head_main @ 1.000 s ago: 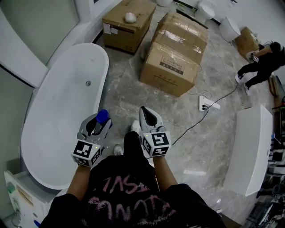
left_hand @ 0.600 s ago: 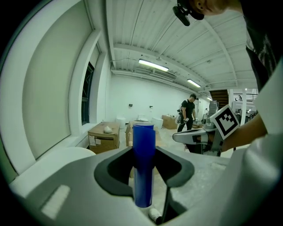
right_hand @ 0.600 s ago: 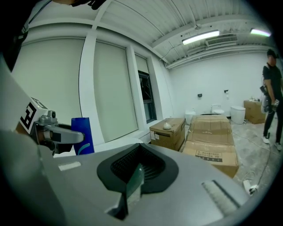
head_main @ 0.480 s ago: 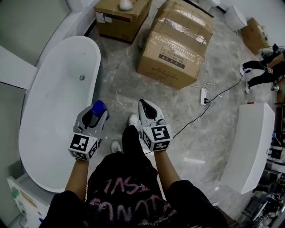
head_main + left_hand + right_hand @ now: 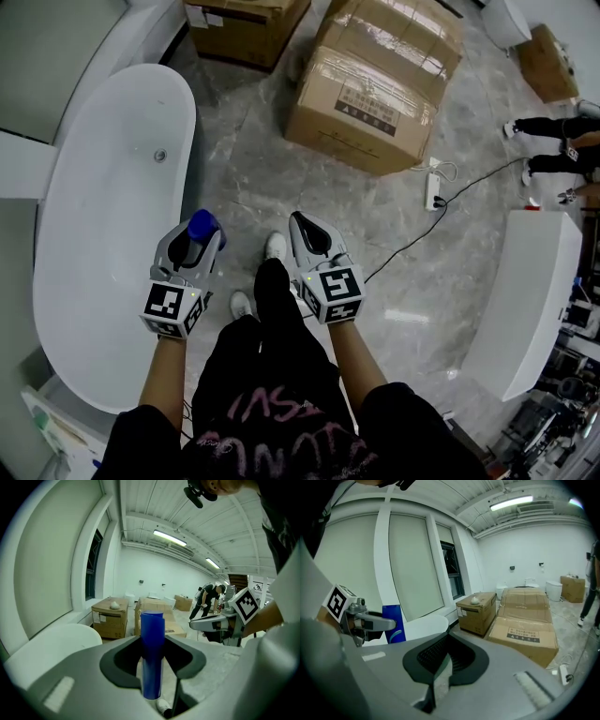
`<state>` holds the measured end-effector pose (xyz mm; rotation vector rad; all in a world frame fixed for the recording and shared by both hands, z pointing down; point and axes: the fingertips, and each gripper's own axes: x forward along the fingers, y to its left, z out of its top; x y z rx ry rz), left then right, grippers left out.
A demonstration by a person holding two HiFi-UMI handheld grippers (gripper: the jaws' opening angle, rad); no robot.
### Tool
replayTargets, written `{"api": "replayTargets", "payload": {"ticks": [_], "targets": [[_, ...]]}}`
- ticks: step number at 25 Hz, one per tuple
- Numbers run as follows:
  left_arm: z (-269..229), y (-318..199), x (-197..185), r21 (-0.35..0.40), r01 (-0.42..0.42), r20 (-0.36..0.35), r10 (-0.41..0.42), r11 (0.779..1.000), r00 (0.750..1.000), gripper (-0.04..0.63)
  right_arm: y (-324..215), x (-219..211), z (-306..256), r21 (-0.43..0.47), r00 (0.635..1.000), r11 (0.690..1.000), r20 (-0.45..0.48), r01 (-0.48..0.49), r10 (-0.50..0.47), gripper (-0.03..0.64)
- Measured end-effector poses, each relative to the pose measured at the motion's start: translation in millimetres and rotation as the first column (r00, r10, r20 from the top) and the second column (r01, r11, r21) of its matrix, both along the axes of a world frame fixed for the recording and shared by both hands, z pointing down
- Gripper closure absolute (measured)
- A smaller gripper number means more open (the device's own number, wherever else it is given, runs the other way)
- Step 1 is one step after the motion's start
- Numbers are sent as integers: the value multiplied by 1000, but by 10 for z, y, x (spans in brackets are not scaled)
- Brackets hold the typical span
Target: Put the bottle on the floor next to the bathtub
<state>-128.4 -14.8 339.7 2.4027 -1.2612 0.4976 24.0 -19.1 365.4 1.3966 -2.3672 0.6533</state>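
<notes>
The left claw point(image 5: 190, 251) is clamped on the upright blue bottle point(image 5: 152, 653), held in the air over the floor point(image 5: 246, 178), just beside the rim of the bathtub point(image 5: 94, 234) at its nine o'clock. The right claw point(image 5: 312, 246), at the bottle's three o'clock, has its jaws together on nothing.

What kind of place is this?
Probably a storeroom or showroom for bathroom fittings: a white freestanding bathtub stands near big taped cardboard boxes, and what looks like a toilet sits by the far wall.
</notes>
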Motion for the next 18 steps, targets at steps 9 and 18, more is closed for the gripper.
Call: {"api": "replayTargets", "payload": {"ticks": [9, 18], "targets": [[700, -326, 1, -63, 10, 35, -8, 998, 999, 443, -273, 49, 525, -68, 1000, 998, -15, 19, -20, 598], [1400, -690, 70, -108, 20, 65, -13, 994, 998, 443, -426, 124, 1186, -149, 999, 988, -21, 36, -39, 595]]}}
